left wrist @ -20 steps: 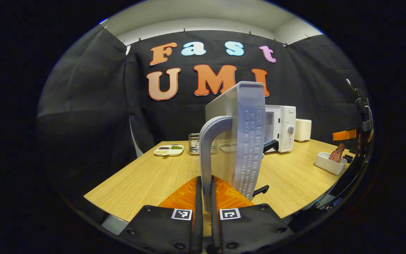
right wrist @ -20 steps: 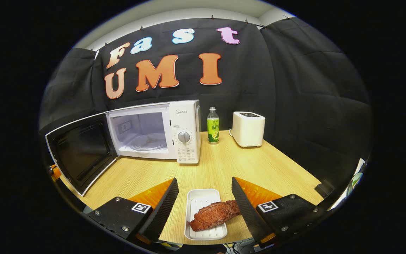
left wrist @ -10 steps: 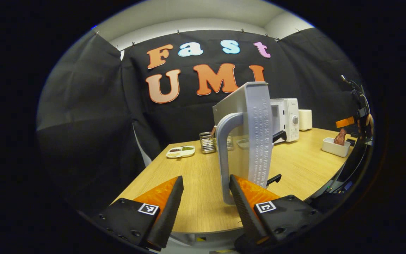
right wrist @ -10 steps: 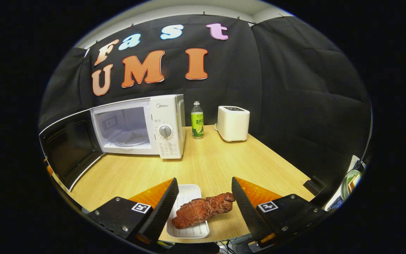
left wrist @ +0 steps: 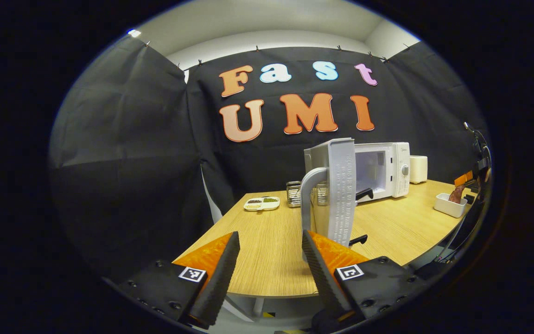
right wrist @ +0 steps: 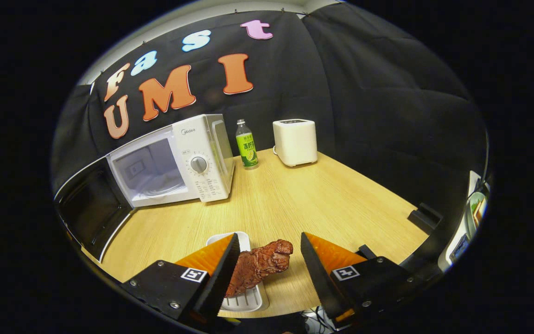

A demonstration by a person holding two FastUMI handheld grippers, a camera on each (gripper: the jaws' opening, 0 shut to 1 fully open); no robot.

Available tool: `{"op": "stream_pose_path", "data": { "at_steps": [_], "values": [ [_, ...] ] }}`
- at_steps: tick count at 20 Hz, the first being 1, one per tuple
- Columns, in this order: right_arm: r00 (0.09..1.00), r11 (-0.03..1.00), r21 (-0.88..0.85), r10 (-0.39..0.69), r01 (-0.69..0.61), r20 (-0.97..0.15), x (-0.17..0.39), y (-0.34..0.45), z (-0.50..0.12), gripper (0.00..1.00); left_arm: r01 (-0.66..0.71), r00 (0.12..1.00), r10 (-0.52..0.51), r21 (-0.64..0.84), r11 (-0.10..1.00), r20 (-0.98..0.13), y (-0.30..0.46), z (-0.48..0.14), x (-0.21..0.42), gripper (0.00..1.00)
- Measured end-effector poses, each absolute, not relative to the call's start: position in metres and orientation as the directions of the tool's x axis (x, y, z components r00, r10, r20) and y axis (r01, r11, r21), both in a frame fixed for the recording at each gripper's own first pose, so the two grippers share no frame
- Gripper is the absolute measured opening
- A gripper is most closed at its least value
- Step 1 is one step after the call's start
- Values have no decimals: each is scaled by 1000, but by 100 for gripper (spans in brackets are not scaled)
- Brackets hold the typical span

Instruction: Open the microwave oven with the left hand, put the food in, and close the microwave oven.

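White microwave (right wrist: 174, 160), door (left wrist: 336, 190) swung wide.
Left gripper (left wrist: 267, 260) fingers apart near the handle (left wrist: 308, 199); right gripper (right wrist: 267, 260) fingers spread around the meat (right wrist: 257, 264) (in its tray (right wrist: 244, 301)).

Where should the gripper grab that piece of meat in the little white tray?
Probably across the meat at its narrow middle, coming from above. It lies lengthwise between the open right gripper fingers, sticking up above the white tray.

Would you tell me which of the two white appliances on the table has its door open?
The microwave oven, left of the green bottle; the toaster has no door.
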State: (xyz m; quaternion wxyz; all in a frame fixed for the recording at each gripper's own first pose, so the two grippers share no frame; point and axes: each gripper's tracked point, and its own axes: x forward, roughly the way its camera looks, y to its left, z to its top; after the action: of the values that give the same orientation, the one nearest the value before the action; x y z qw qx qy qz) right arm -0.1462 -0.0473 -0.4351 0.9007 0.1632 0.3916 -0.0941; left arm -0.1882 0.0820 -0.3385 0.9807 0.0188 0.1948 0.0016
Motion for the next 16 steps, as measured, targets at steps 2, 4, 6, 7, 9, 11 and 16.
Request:
{"op": "stream_pose_path", "data": {
  "at_steps": [2, 4, 6, 7, 9, 11, 16],
  "values": [
    [661, 906, 268, -16, 326, -750, -149, -45, -442, 75, 0, 930, 17, 46, 999, -368, 77, -330, -192, 88],
    [644, 882, 305, 3, 359, -765, -151, -43, -449, 71, -5, 932, 22, 48, 999, -361, 72, -323, -196, 93],
    [648, 865, 336, 16, 373, -761, -151, -40, -450, 71, 14, 937, -3, 31, 999, -349, 59, -312, -201, 89],
    [654, 856, 351, 20, 379, -756, -150, -40, -449, 70, 27, 939, -16, 28, 999, -344, 51, -307, -203, 89],
    [651, 836, 384, 43, 392, -758, -151, -36, -450, 60, 43, 944, -29, 33, 999, -328, 41, -298, -209, 89],
    [658, 815, 410, 48, 409, -752, -150, -35, -449, 49, 43, 949, -35, 19, 999, -314, 33, -293, -210, 92],
    [707, 787, 484, 88, 383, -702, -143, -24, -429, 27, 57, 949, -49, 16, 998, -312, 12, -290, -213, 89]
  ]
}}
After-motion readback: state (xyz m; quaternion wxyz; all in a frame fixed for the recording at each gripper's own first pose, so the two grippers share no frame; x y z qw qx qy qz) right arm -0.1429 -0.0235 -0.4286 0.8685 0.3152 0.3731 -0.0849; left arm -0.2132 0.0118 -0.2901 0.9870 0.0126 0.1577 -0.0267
